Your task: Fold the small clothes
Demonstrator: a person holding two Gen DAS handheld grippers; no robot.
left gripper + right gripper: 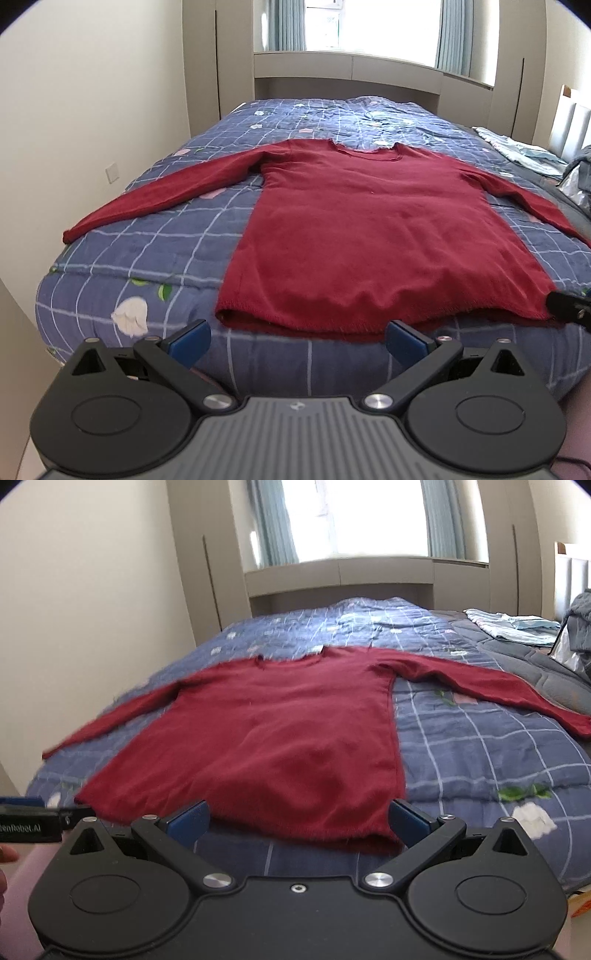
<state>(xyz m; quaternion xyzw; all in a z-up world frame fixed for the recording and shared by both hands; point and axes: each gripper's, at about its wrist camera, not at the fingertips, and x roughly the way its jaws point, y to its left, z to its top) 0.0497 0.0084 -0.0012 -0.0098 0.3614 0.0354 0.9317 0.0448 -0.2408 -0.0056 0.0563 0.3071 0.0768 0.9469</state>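
Note:
A dark red long-sleeved sweater lies flat on the bed, neck away from me, both sleeves spread out to the sides; it also shows in the right wrist view. My left gripper is open, just short of the hem near its left corner. My right gripper is open, just short of the hem near its right corner. Neither touches the cloth. The right gripper's tip shows at the right edge of the left wrist view; the left gripper shows at the left edge of the right wrist view.
The bed carries a blue checked quilt with flower prints. Folded light blue cloth and grey bedding lie at the far right by the headboard. A wall runs along the left side, with cabinets and a window behind.

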